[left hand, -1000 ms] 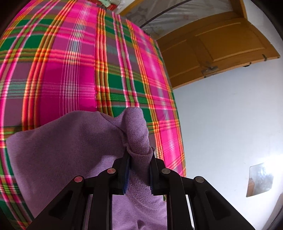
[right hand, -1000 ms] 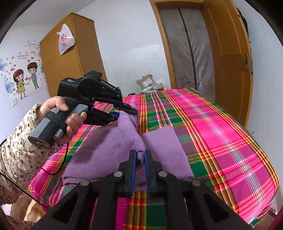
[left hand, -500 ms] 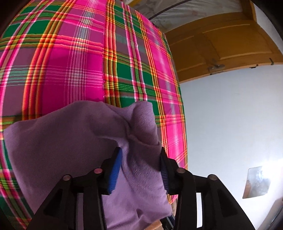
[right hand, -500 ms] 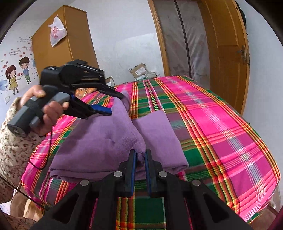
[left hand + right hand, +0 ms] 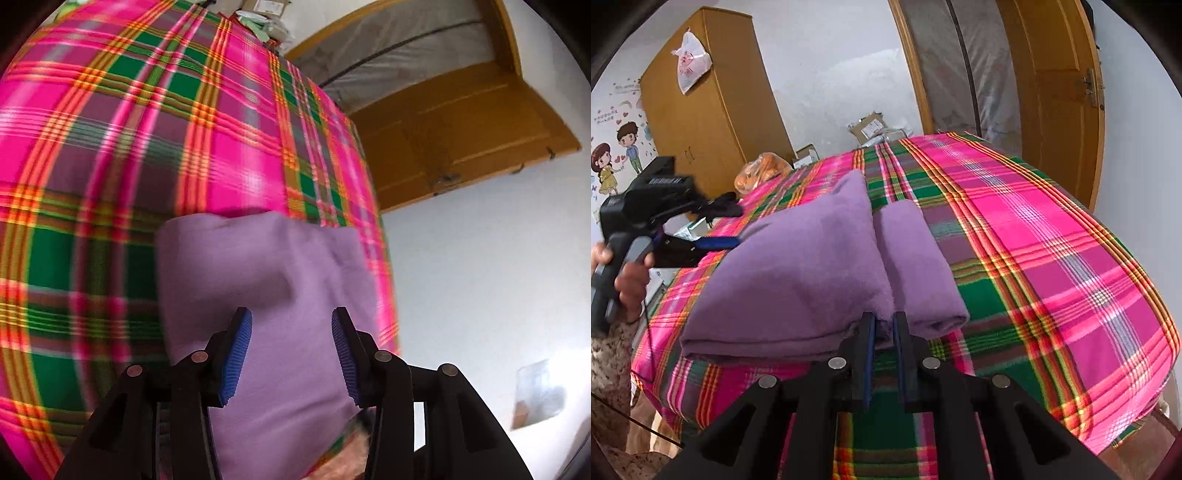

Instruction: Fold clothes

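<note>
- The folded purple garment (image 5: 812,273) is laid on the plaid bed (image 5: 1052,236).
- Its near edge is pinched by the right hand-held gripper (image 5: 884,325) at 6 o'clock.
- The left hand-held gripper (image 5: 291,332) is held wide apart over it, gripping nothing.

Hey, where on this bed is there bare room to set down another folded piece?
The wide plaid stretch of the bed right of the purple cloth, toward the door, is bare. A narrower strip is free in front of the cloth. The far left corner is crowded: an orange bag, boxes and the left hand-held gripper.
</note>
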